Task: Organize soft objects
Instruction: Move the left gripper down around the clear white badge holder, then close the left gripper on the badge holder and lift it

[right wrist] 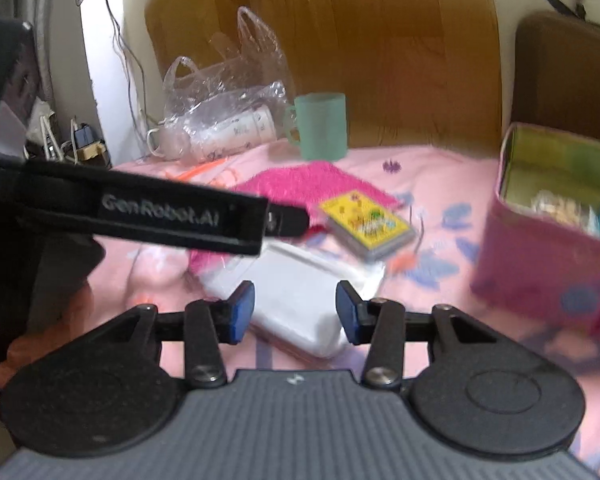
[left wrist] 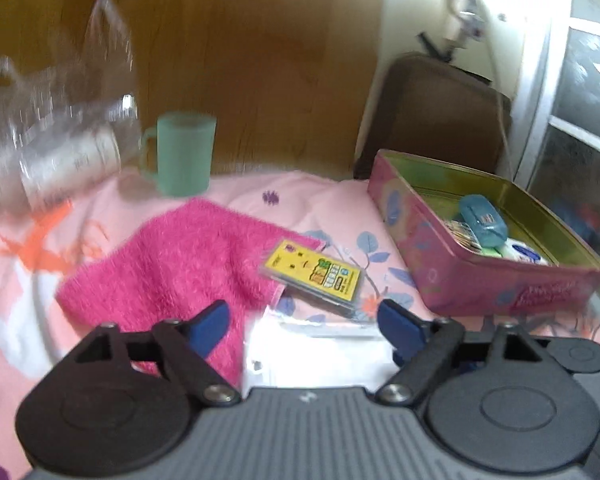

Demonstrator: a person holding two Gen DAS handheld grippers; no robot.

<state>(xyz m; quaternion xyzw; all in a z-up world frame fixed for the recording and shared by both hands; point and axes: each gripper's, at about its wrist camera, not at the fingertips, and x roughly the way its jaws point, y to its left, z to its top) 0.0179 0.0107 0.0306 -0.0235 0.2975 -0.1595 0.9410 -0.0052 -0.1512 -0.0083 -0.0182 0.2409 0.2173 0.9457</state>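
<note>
Grippers: our left hand-held gripper (left wrist: 302, 320) gapes empty; right hand-held gripper (right wrist: 295, 312) half-open, straddling white packet (right wrist: 300, 304) ahead—we judge closing comes next.

Obstacles relative to the pink towel (left wrist: 172, 264): a green mug (left wrist: 182, 154) and a bagged white mug (left wrist: 66, 160) stand just behind it; a yellow card box (left wrist: 314, 278) overlaps its right edge; the open pink tin (left wrist: 460, 276) blocks the far right. Bare bedsheet (left wrist: 320, 196) between towel and tin leaves a passage.

A home bedroom: floral pink bedsheet (left wrist: 300, 196) against a wooden headboard (left wrist: 252, 60).
</note>
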